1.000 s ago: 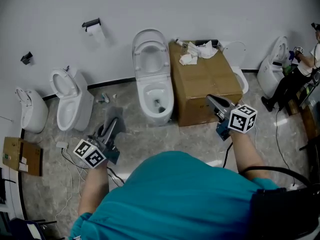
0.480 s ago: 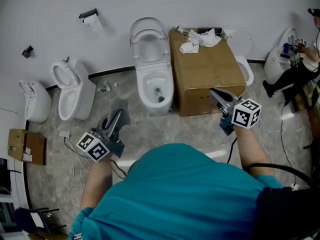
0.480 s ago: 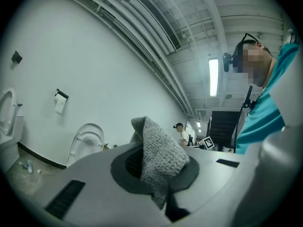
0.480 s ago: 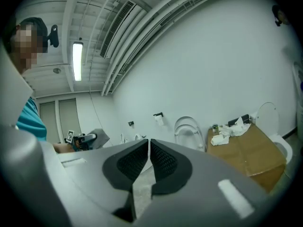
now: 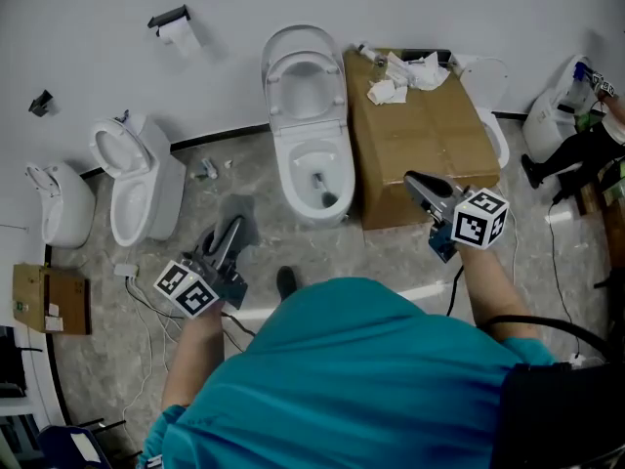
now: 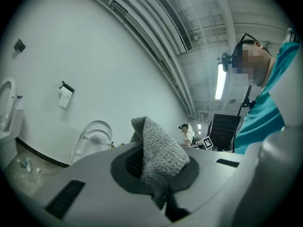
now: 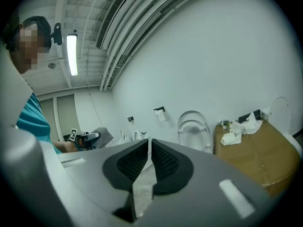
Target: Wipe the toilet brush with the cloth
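At left, hand-held gripper [image 5: 232,229] clamped on grey cloth [image 6: 158,157], right one [image 5: 418,182] closed, empty.

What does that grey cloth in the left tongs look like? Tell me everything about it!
The grey cloth looks knitted, with a bumpy, slightly fuzzy weave. It is folded over and pinched between the dark pads of the left tongs, which are shut on it. One folded end pokes up past the pads, and the rest drapes loosely round the tips. It is held up in the air, and only the tongs touch it.
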`<move>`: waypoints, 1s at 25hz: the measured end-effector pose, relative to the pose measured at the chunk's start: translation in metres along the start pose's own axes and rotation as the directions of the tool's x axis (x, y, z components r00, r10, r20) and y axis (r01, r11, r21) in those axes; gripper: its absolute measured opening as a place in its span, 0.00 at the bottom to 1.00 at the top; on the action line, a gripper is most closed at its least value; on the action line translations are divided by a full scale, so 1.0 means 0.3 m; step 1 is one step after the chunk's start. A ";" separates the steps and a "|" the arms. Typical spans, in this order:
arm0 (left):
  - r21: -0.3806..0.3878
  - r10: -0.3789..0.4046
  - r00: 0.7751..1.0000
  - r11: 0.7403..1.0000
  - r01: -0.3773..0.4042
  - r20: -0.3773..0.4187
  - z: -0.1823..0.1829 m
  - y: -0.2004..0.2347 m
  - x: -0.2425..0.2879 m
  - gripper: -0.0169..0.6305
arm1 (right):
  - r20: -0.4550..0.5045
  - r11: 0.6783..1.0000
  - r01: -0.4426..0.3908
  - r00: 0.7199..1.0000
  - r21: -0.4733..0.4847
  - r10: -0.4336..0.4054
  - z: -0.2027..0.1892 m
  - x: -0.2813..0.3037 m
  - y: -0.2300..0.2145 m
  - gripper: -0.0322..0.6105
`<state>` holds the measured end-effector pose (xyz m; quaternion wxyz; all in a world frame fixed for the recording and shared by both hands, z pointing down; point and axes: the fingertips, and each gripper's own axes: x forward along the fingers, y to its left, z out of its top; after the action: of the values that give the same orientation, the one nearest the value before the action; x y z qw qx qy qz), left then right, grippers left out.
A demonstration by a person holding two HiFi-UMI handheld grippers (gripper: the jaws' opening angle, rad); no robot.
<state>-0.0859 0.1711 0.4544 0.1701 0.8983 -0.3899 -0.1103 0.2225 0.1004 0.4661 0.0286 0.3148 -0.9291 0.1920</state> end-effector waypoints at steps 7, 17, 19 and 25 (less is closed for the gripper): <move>-0.024 -0.098 0.993 0.995 0.097 -0.058 0.166 0.449 0.086 0.05 | -0.013 0.996 0.084 0.996 0.015 -0.084 0.113 0.429 -0.028 0.05; -0.095 -0.184 0.972 0.981 0.171 -0.146 0.201 0.791 0.284 0.05 | -0.119 0.983 0.159 0.982 0.089 -0.148 0.087 0.756 -0.191 0.07; -0.111 -0.183 0.967 0.980 0.166 -0.175 0.164 0.819 0.340 0.05 | -0.168 0.981 0.165 0.975 0.102 -0.146 0.050 0.787 -0.256 0.08; -0.147 -0.138 0.953 0.984 0.101 -0.269 0.013 0.890 0.547 0.05 | -0.364 0.982 0.125 0.929 0.139 -0.067 -0.139 0.892 -0.507 0.14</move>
<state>-0.1541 -0.1213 0.5447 0.2750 0.9136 -0.2990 -0.0185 0.0961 -0.1484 0.6027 0.1810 0.3211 -0.8734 0.3182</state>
